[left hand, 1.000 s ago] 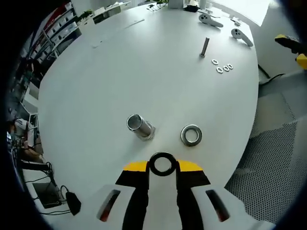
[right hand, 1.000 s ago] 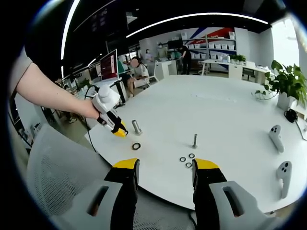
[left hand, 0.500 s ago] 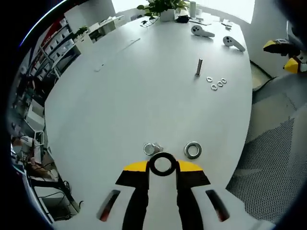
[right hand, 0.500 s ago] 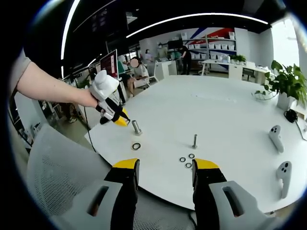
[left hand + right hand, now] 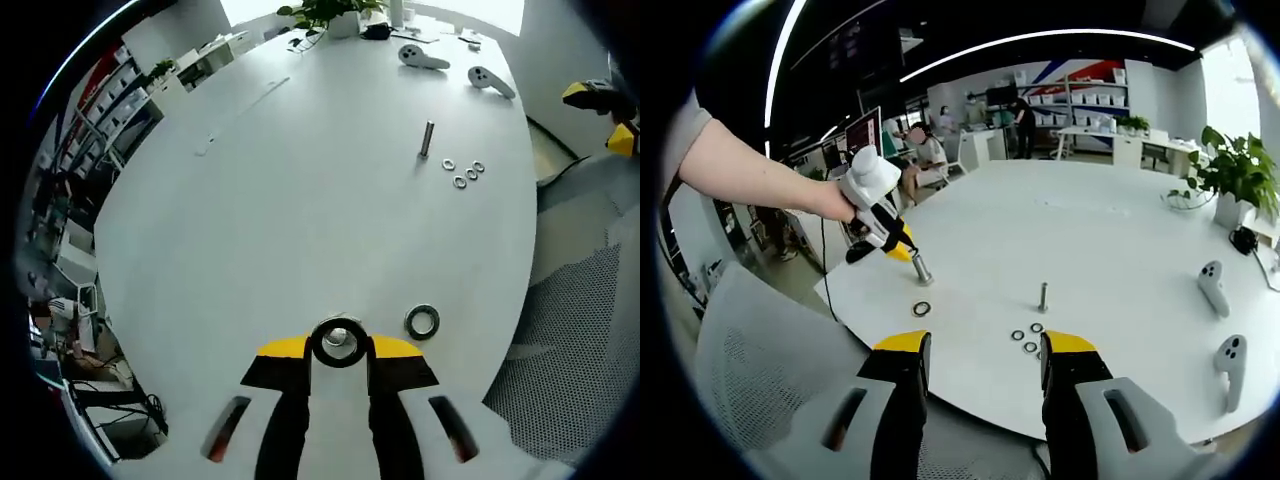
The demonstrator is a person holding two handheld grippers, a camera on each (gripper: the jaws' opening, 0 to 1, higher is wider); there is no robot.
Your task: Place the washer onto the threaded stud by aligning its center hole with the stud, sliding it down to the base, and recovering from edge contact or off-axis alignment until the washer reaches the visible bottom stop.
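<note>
While it lies flat between the tips of the left gripper (image 5: 339, 347), the washer (image 5: 339, 343), a dark metal ring, is clamped there with its hole facing the camera and the top of the threaded stud (image 5: 922, 268) showing through it. The stud stands upright on the white table (image 5: 300, 190). A second washer (image 5: 422, 322) lies near. The right gripper (image 5: 978, 350) is held apart, gripping nothing.
</note>
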